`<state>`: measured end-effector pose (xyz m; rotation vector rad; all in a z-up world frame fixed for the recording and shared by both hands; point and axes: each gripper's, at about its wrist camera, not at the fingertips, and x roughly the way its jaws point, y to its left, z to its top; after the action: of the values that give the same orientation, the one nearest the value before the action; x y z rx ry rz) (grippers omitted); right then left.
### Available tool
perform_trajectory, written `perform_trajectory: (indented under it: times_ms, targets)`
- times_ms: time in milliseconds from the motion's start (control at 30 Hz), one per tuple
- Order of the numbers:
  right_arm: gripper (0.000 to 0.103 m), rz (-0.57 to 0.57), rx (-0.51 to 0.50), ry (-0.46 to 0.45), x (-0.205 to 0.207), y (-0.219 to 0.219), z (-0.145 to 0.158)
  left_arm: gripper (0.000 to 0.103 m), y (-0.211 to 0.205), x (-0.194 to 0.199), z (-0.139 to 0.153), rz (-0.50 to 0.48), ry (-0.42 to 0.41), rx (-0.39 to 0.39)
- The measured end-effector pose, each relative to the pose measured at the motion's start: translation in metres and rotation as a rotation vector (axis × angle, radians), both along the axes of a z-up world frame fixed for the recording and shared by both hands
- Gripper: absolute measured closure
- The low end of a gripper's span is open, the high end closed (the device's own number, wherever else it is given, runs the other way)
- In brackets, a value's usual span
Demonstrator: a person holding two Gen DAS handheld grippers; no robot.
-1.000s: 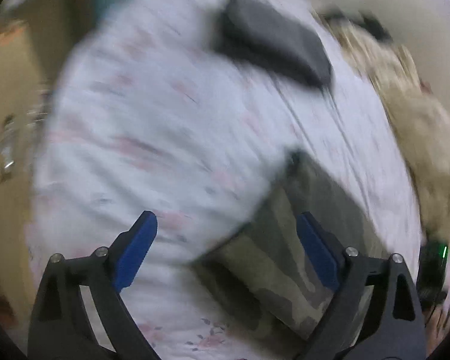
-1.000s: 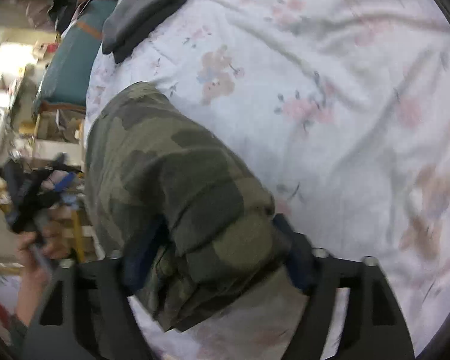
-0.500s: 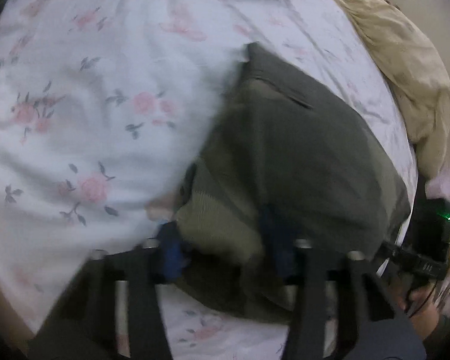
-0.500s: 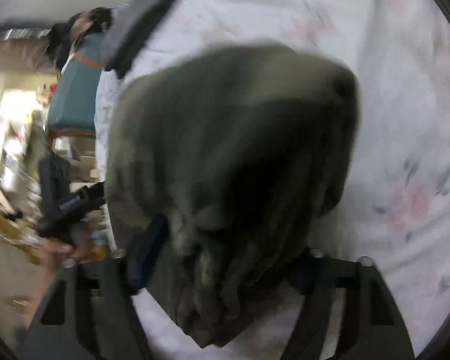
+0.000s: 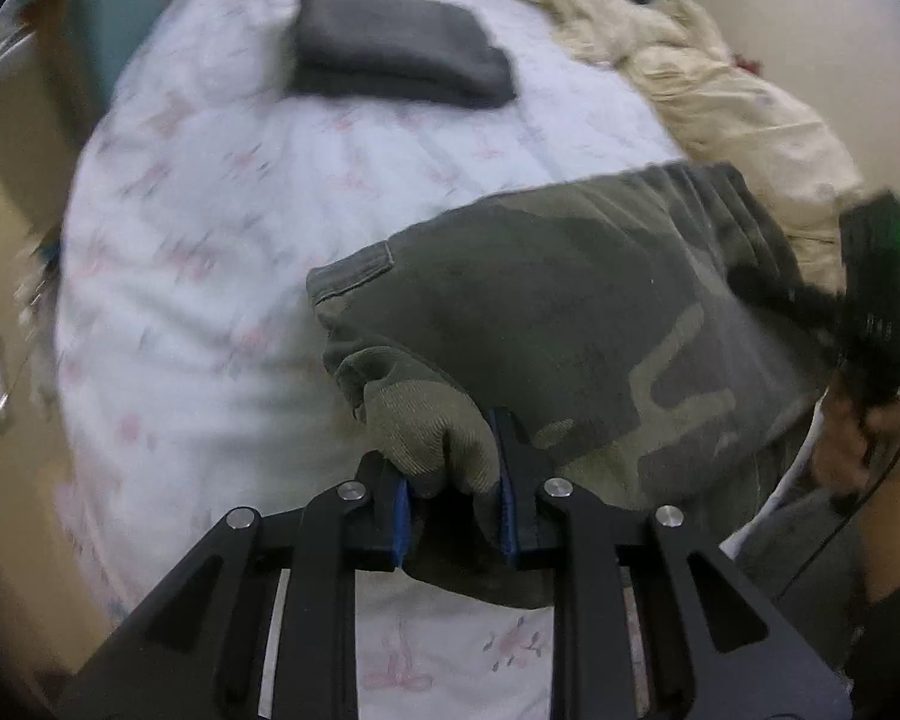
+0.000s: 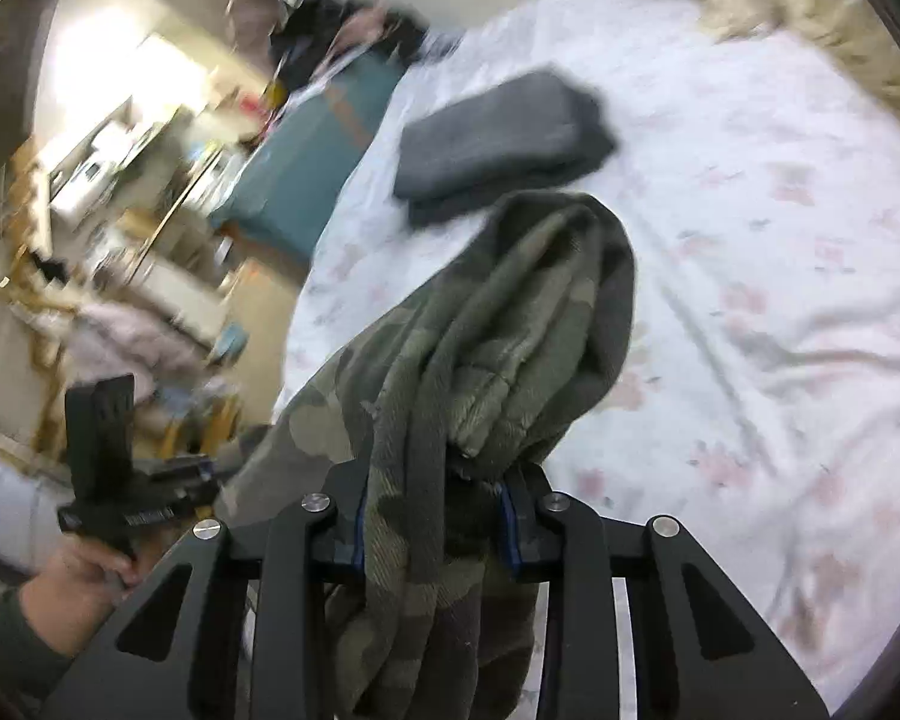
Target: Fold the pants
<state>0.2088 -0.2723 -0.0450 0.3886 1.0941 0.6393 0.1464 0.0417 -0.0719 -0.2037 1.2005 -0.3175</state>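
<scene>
The camouflage pants are lifted off the floral bedsheet and hang stretched between both grippers. My left gripper has its jaws closing on a bunched corner of the fabric, its blue pads pressed against it. In the right wrist view the pants drape in thick folds over my right gripper, whose jaws are closing on a gathered bundle of cloth. The other gripper and the hand holding it show at the lower left there.
A folded dark grey garment lies further up the bed, also in the right wrist view. A cream blanket is heaped along the right side by the wall. A teal box and cluttered shelves stand beyond the bed's left edge.
Both grippers went from wide open around the pants to pinching them. The pants rose off the sheet, and both views swung up to show more of the bed.
</scene>
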Motion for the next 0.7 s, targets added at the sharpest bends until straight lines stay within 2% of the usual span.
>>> perform_trajectory:
  times_ms: [67,133,167,200,233,267,300,333,400,500,567,600,633,667,700]
  targets:
    - [0.063,0.054,-0.076,0.056,0.009,0.013,-0.028,0.081,-0.007,-0.007,-0.026,0.02,0.041,0.072]
    - [0.053,0.074,-0.171,0.216,0.007,0.02,-0.08,0.071,-0.01,-0.01,-0.06,0.023,0.154,0.1]
    - [0.048,0.086,-0.253,0.295,0.001,0.021,-0.107,0.065,-0.013,-0.011,-0.079,-0.005,0.229,0.116]
    - [0.031,0.065,-0.285,0.331,-0.006,0.016,-0.126,0.052,-0.012,-0.011,-0.083,-0.008,0.238,0.138]
    - [0.02,0.024,-0.264,0.364,-0.011,0.006,-0.134,0.042,-0.009,-0.011,-0.082,0.006,0.231,0.173]
    - [0.019,0.002,-0.248,0.405,-0.012,0.001,-0.136,0.025,-0.003,-0.011,-0.078,0.036,0.225,0.225]
    - [0.019,-0.025,-0.243,0.449,-0.013,-0.005,-0.134,0.023,0.005,-0.011,-0.071,0.074,0.209,0.261]
    - [0.019,-0.049,-0.252,0.443,-0.014,-0.01,-0.126,0.024,0.012,-0.012,-0.062,0.105,0.19,0.273]
    - [0.019,-0.098,-0.245,0.366,-0.025,-0.022,-0.102,0.025,0.029,-0.015,-0.037,0.173,0.118,0.253]
    - [0.019,-0.212,-0.194,0.306,-0.052,-0.043,-0.077,0.025,0.048,-0.027,-0.014,0.249,0.039,0.146]
    - [0.022,-0.262,-0.16,0.284,-0.074,-0.048,-0.073,0.026,0.051,-0.031,-0.018,0.253,0.063,0.054]
    - [0.031,-0.271,-0.165,0.292,-0.08,-0.048,-0.075,0.027,0.045,-0.03,-0.026,0.244,0.09,0.022]
    - [0.041,-0.273,-0.167,0.302,-0.085,-0.046,-0.079,0.035,0.041,-0.031,-0.032,0.234,0.108,0.006]
    - [0.046,-0.268,-0.17,0.313,-0.089,-0.045,-0.084,0.048,0.031,-0.028,-0.039,0.204,0.125,-0.004]
    - [0.051,-0.26,-0.178,0.324,-0.093,-0.043,-0.088,0.055,0.025,-0.026,-0.044,0.18,0.135,0.0]
